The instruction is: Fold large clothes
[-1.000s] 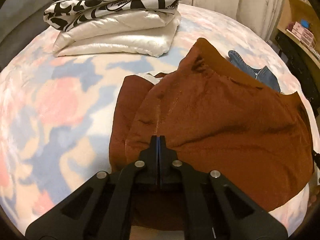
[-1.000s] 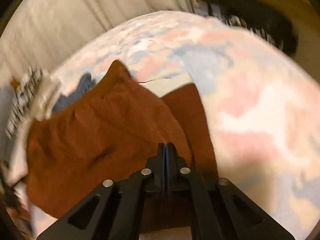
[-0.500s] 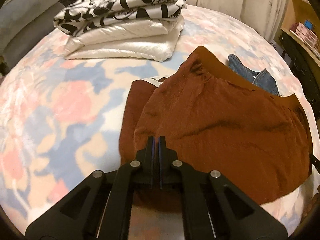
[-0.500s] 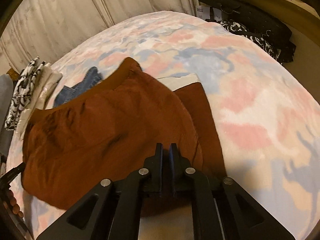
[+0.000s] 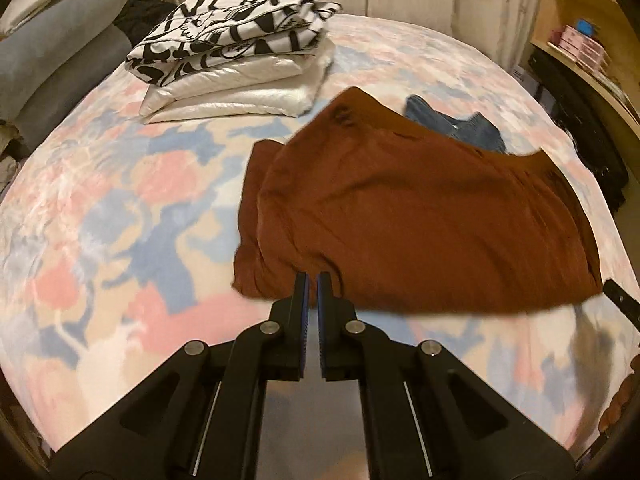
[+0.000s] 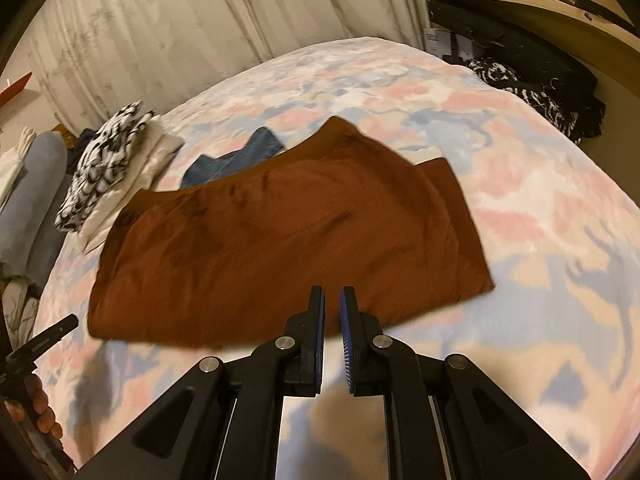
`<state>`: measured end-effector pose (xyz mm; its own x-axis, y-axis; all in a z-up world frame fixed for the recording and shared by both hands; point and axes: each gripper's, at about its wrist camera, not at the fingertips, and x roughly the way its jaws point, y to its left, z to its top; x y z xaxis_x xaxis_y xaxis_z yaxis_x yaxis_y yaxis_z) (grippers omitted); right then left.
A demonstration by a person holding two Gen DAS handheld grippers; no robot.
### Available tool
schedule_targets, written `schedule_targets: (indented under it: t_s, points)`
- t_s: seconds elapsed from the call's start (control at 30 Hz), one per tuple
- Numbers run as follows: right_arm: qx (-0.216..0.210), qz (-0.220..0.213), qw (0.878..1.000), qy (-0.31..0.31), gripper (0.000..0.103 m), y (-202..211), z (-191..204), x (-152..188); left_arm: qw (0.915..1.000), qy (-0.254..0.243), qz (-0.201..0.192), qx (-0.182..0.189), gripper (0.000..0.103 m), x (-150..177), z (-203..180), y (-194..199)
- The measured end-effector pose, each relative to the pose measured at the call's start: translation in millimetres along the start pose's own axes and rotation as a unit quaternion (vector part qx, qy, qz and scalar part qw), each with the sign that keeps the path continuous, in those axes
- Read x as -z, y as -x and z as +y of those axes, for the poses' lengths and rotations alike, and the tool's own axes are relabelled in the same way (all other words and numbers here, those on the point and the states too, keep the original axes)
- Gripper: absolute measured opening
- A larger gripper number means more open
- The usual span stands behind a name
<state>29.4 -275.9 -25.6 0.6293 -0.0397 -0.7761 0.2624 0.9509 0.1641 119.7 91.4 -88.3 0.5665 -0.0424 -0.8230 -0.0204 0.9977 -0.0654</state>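
Lying beyond the brown garment (image 5: 420, 216): jeans (image 5: 460, 126), stacked folded clothes (image 5: 240, 56).

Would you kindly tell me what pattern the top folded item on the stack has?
Black-and-white graphic print, clearest in the left wrist view.

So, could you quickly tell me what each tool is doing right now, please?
Left tool: slightly open, holding nothing, at the brown garment's near edge.
Right tool: open, holding nothing.

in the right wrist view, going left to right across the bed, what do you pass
grey bolster pillow → black and white patterned clothes stacked on folded white items → jeans → brown garment → bare blanket → dark clothes pile off the bed edge
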Motion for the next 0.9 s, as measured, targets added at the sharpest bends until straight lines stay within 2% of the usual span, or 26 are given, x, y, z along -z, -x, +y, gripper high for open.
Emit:
schedule_targets:
  t_s: [0.2, 0.43, 0.5, 0.53, 0.57, 0.63, 0.77, 0.9]
  points:
    - [-0.012, 0.010, 1.000, 0.025, 0.008, 23, 26, 34, 0.9997, -0.011, 0.007, 0.020, 0.002, 23, -13, 18]
    - [-0.033, 0.024, 0.998, 0.048, 0.008, 31, 45, 60, 0.9985, -0.016, 0.024, 0.047, 0.003, 39, -18, 22]
    - [-0.036, 0.023, 0.998, 0.055, 0.008, 33, 48, 63, 0.9965, -0.004, 0.030, 0.078, 0.009, 43, -16, 21]
    - [-0.038, 0.022, 0.997, 0.058, 0.008, 34, 51, 65, 0.9948, 0.005, 0.033, 0.096, 0.022, 43, -13, 20]
    - [-0.040, 0.022, 0.997, 0.062, 0.008, 35, 54, 67, 0.9928, 0.017, 0.037, 0.113, 0.044, 44, -11, 19]
    - [-0.044, 0.021, 0.996, 0.069, 0.008, 37, 59, 71, 0.9874, 0.050, 0.033, 0.146, 0.065, 45, -3, 17]
    - [-0.053, 0.020, 0.996, 0.075, 0.008, 36, 63, 67, 0.9785, 0.082, 0.026, 0.188, 0.066, 42, 4, 7]
    - [-0.063, 0.011, 0.995, 0.077, 0.008, 34, 66, 63, 0.9716, 0.114, 0.031, 0.205, 0.066, 34, 8, -19]
